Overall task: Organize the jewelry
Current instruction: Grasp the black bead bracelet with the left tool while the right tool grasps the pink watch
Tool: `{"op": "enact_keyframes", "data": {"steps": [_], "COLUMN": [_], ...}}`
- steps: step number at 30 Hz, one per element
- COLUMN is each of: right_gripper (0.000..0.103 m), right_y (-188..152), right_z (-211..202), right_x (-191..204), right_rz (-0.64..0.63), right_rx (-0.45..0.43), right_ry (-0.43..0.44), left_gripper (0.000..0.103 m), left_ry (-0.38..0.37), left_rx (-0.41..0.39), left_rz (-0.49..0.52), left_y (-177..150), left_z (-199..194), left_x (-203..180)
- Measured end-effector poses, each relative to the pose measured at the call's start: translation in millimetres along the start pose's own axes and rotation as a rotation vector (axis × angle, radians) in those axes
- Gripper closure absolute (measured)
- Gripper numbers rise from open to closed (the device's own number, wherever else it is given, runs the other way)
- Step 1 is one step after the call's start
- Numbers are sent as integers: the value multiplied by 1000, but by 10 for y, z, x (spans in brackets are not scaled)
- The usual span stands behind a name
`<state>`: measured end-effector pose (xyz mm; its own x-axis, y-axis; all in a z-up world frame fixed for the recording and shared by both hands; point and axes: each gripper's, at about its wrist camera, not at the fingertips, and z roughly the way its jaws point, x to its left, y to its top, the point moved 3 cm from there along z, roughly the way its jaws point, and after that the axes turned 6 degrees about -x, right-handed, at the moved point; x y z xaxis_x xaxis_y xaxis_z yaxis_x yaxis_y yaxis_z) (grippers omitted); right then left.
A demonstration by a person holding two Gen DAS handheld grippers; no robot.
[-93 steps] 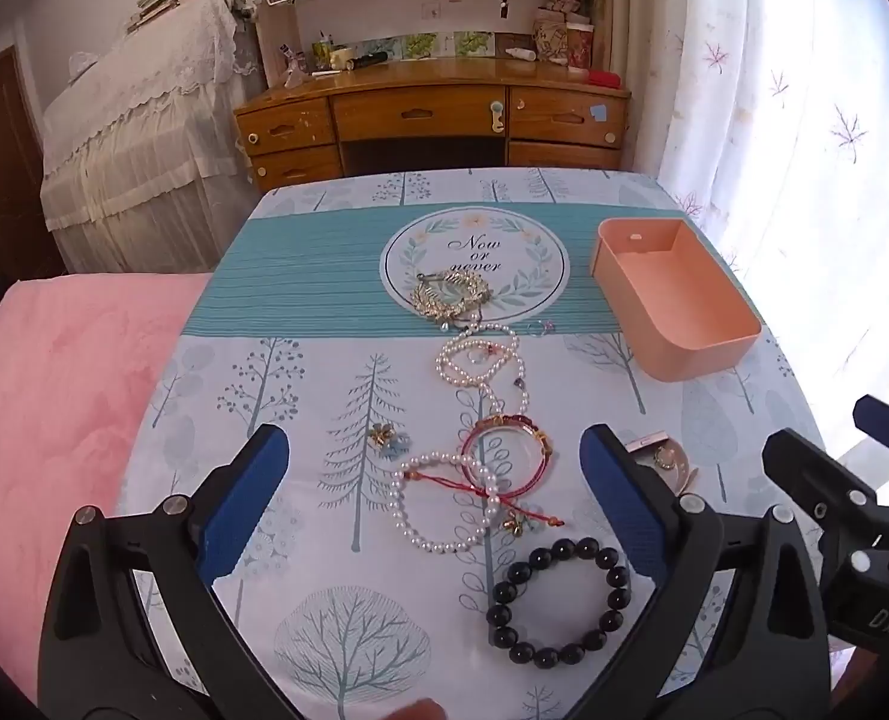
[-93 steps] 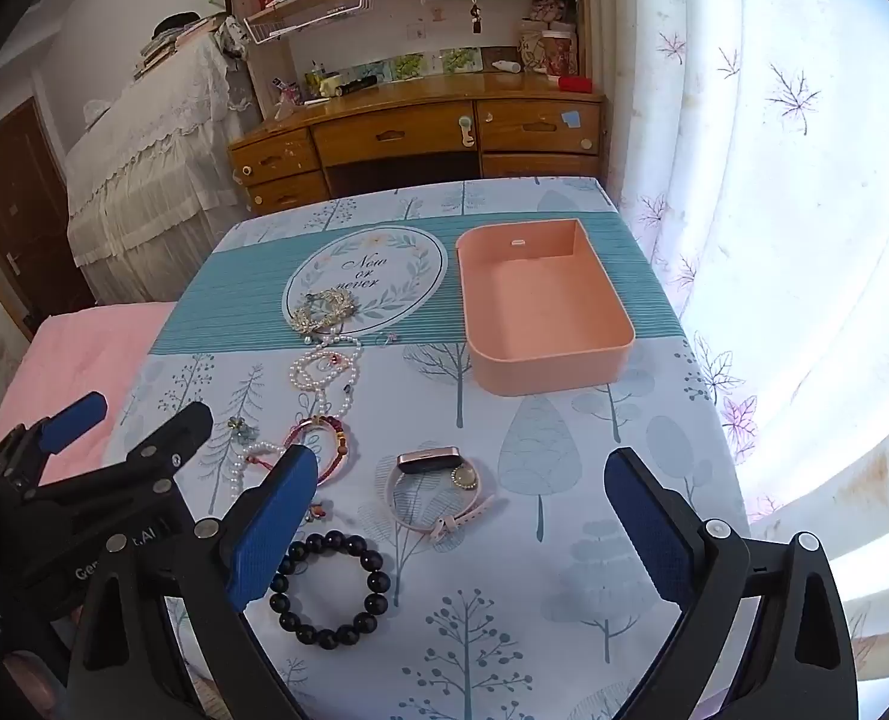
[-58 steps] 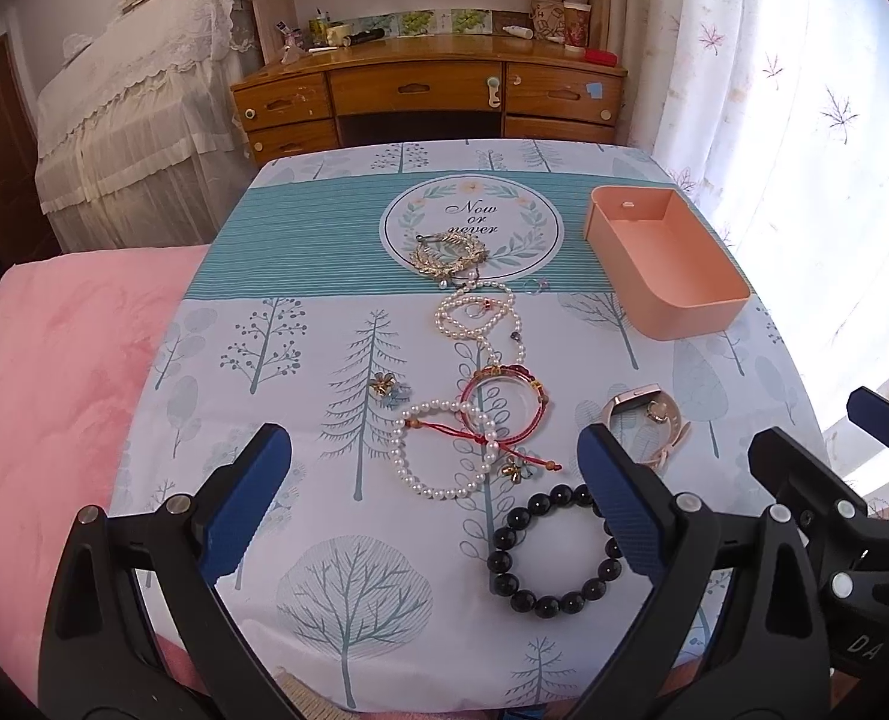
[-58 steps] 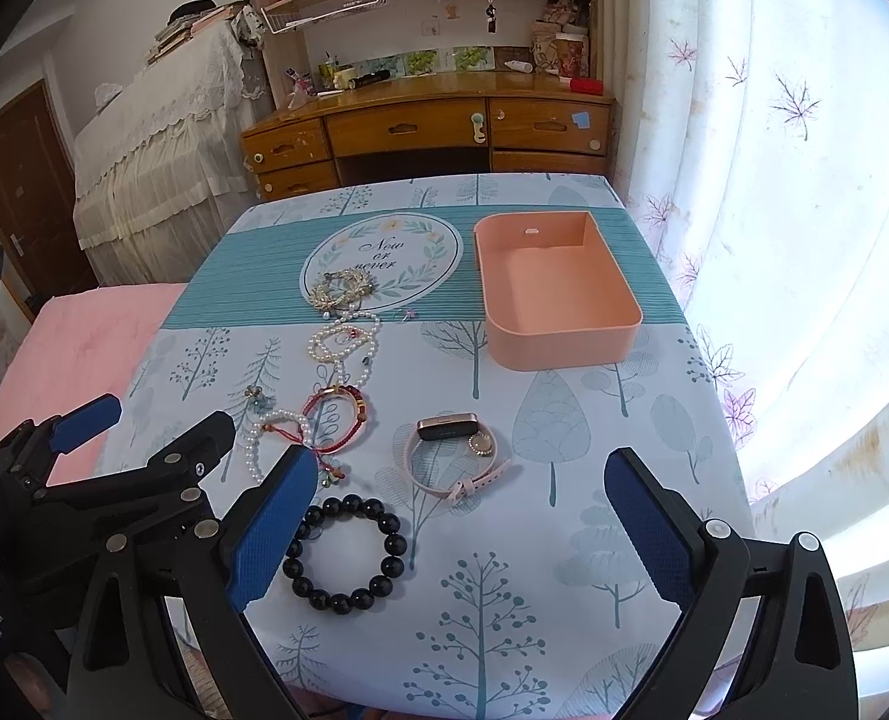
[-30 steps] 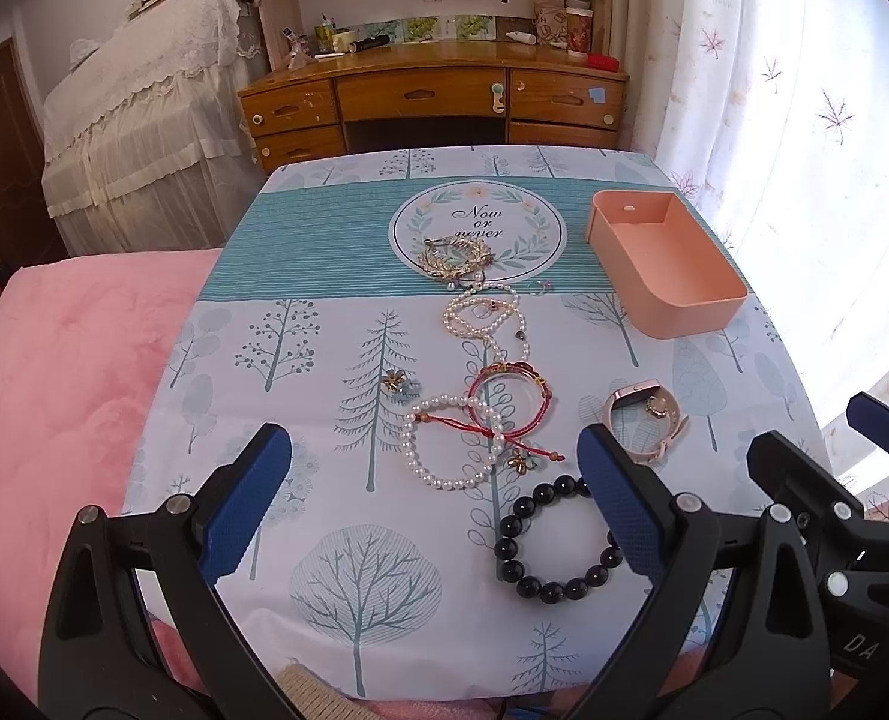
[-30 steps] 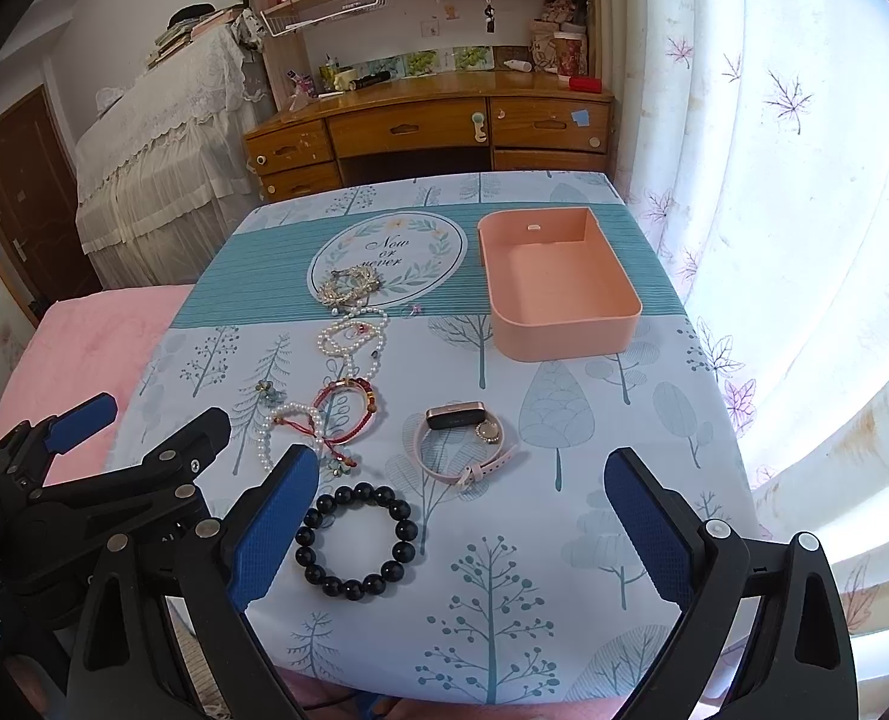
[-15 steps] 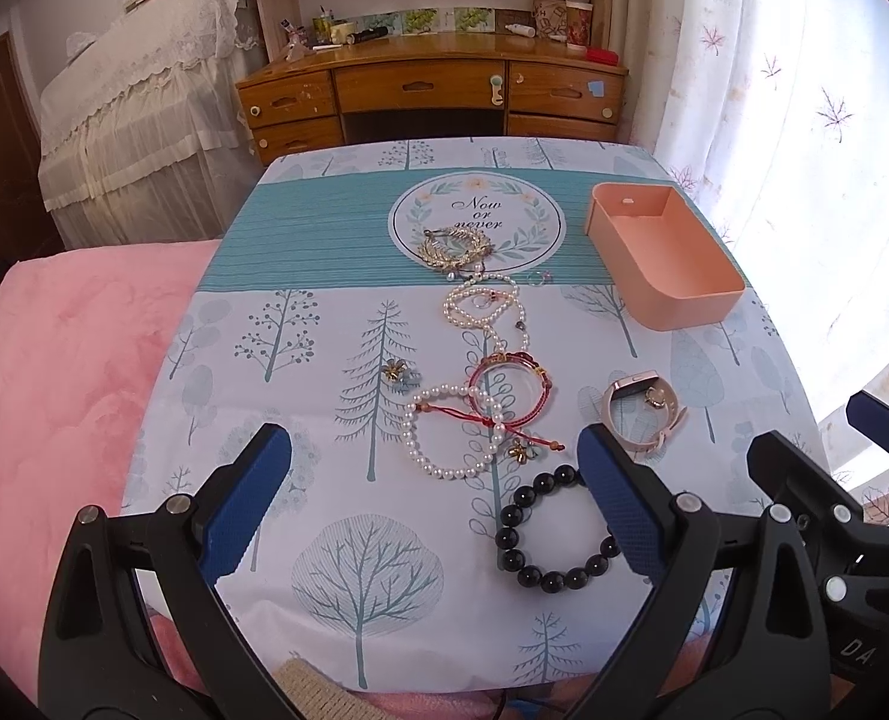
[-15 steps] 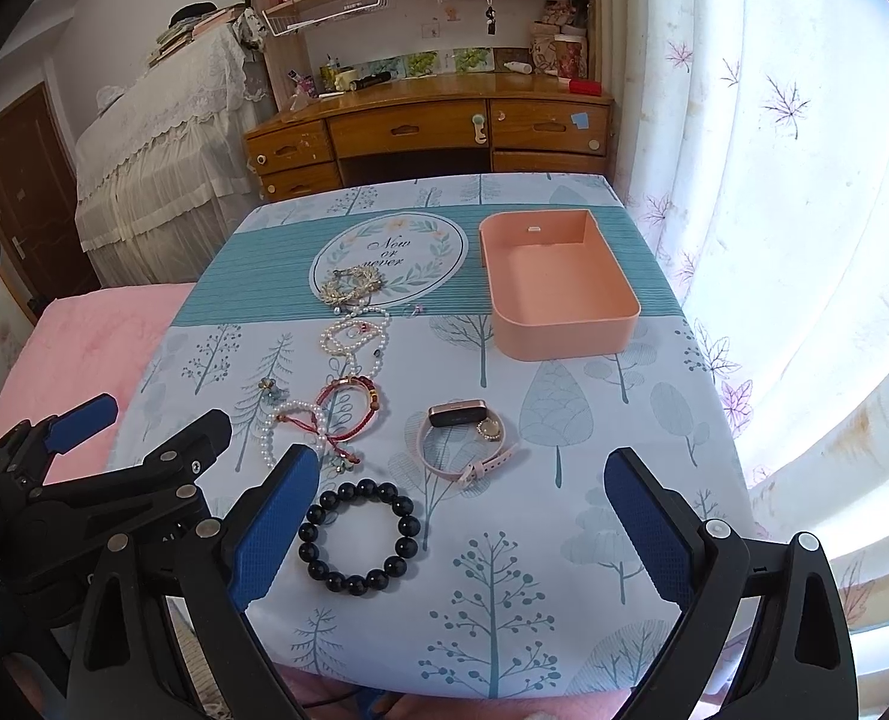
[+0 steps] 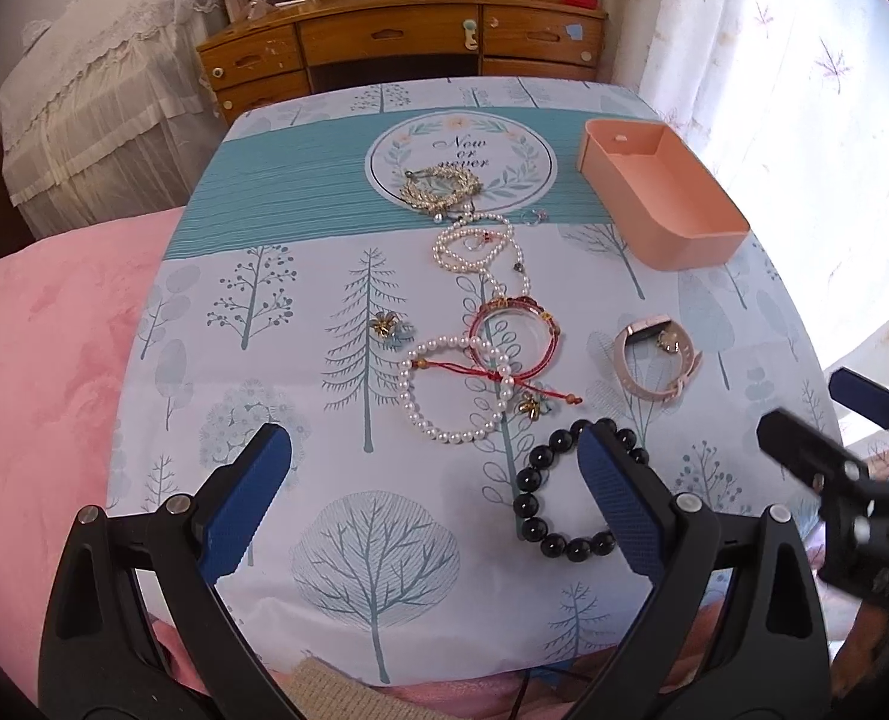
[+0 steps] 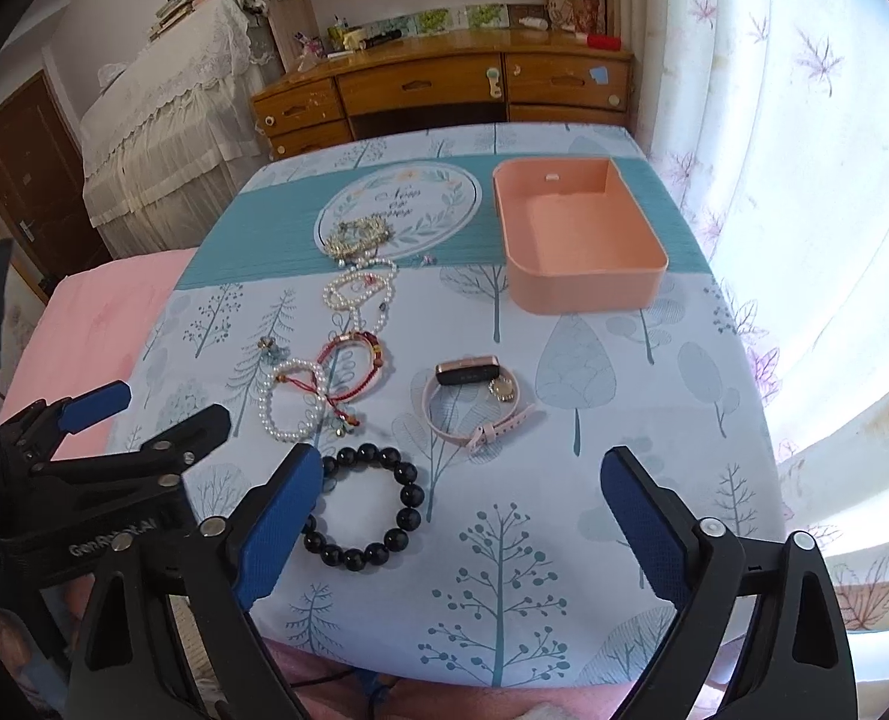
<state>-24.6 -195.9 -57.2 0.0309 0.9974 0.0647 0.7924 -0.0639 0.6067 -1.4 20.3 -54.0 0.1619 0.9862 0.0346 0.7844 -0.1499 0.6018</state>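
Jewelry lies on a tree-print tablecloth: a black bead bracelet (image 9: 525, 504) (image 10: 411, 495), a pink watch (image 9: 648, 324) (image 10: 465, 373), a white pearl bracelet (image 9: 408, 396) (image 10: 264, 408), a red cord bracelet (image 9: 552, 336) (image 10: 378, 372), a pearl necklace (image 9: 444, 252) (image 10: 330, 294) and a gold piece (image 9: 438, 186) (image 10: 357, 237). An empty peach tray (image 9: 696, 252) (image 10: 582, 291) stands at the far right. My left gripper (image 9: 429, 444) hangs open above the near jewelry. My right gripper (image 10: 461, 459) is wide but closing, empty, over the bead bracelet and watch.
A pink bedspread (image 9: 36, 360) borders the table on the left. Behind the table stand a wooden desk with drawers (image 9: 396, 42) and a lace-covered piece of furniture (image 9: 96, 96). White curtains (image 10: 804, 180) hang close along the right edge.
My left gripper has sunk toward the table, so its right finger now overlaps the black bead bracelet. The right gripper's fingers stand slightly closer together. No jewelry has moved.
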Motion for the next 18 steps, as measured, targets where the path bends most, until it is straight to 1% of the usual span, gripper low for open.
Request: {"op": "enact_keyframes", "data": {"steps": [1, 3, 6, 11, 13, 15, 18], "right_gripper": [19, 30, 35, 35, 35, 35, 36], "right_y": [-18, -42, -117, -199, -217, -222, -206], "right_z": [52, 149, 318, 512, 570, 620, 694], "right_x": [-38, -100, -215, -327, -343, -349, -355], "right_rz": [5, 10, 31, 47, 48, 48, 45], "right_rx": [15, 45, 78, 101, 107, 114, 124], "right_ry": [3, 8, 15, 21, 21, 23, 32], "left_gripper": [7, 7, 7, 8, 12, 21, 29], "left_ry": [-5, -23, -61, -105, -120, -128, -132], "left_rx": [11, 39, 96, 183, 215, 253, 309], "left_rz": [8, 22, 43, 59, 55, 53, 50], "left_y": [-17, -58, -147, -291, -334, -373, -407], "left_z": [32, 105, 250, 552, 652, 767, 906], "left_x": [3, -7, -52, -168, -197, -233, -278]}}
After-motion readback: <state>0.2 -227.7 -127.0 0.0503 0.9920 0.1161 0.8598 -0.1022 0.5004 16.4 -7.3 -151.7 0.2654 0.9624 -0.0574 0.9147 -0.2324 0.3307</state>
